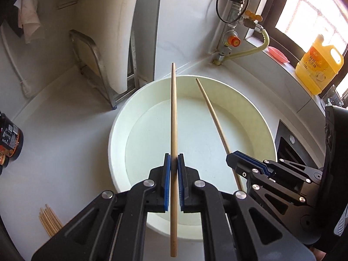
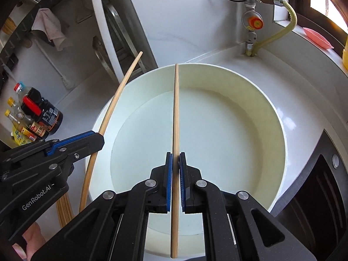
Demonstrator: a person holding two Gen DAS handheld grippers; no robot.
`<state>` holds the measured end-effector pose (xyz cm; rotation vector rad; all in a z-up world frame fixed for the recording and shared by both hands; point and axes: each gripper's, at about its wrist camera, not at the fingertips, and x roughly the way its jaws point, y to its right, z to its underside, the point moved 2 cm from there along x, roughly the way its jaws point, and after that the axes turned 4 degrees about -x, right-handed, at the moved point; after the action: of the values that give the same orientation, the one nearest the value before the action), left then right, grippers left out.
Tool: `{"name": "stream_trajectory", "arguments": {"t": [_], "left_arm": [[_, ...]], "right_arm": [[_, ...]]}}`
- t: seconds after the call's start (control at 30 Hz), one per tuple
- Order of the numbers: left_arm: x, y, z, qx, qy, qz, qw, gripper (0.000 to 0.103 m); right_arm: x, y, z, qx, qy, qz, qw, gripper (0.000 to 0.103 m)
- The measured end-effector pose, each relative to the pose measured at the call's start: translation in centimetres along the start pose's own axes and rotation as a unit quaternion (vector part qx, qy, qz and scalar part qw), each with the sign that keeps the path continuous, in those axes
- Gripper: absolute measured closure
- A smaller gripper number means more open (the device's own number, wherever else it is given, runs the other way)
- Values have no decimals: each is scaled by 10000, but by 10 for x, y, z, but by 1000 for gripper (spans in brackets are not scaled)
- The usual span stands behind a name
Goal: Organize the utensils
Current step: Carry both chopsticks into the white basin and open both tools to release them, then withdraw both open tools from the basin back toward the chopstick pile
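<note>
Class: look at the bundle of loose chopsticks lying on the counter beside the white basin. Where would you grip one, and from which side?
Grip near the middle of one outer stick of the chopstick bundle, coming from above with jaws across its width. The sticks lie flat and close together on the counter, so probably only an outer one leaves room for a finger. Both grippers are currently full.

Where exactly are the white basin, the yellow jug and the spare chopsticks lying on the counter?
white basin (image 1: 256, 108): left wrist view, on its inner wall at the right.
yellow jug (image 1: 318, 70): left wrist view, on its labelled front.
spare chopsticks (image 1: 49, 223): left wrist view, on the middle of the bundle.
</note>
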<state>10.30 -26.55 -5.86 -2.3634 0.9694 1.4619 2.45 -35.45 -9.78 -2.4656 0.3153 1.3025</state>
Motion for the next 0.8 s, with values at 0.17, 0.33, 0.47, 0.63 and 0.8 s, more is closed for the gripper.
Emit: {"name": "stream_trajectory", "arguments": {"t": [0.17, 0.33, 0.47, 0.63, 0.8], "left_arm": [[25, 2, -6, 17, -148, -58, 9999, 96], [43, 0, -5, -1, -341, -112, 9994, 96], [49, 0, -2, 21, -433, -126, 9990, 96], [47, -1, -4, -50, -396, -201, 9990, 76], [33, -10, -4, -167, -215, -320, 9991, 58]], "right_arm": [[22, 14, -1, 155, -149, 7, 9998, 97], [38, 19, -1, 250, -284, 2, 9993, 97], [46, 23, 2, 280, -363, 24, 9989, 97], [48, 27, 2, 302, -385, 54, 9988, 94], [41, 27, 0, 260, -289, 153, 9991, 88]]}}
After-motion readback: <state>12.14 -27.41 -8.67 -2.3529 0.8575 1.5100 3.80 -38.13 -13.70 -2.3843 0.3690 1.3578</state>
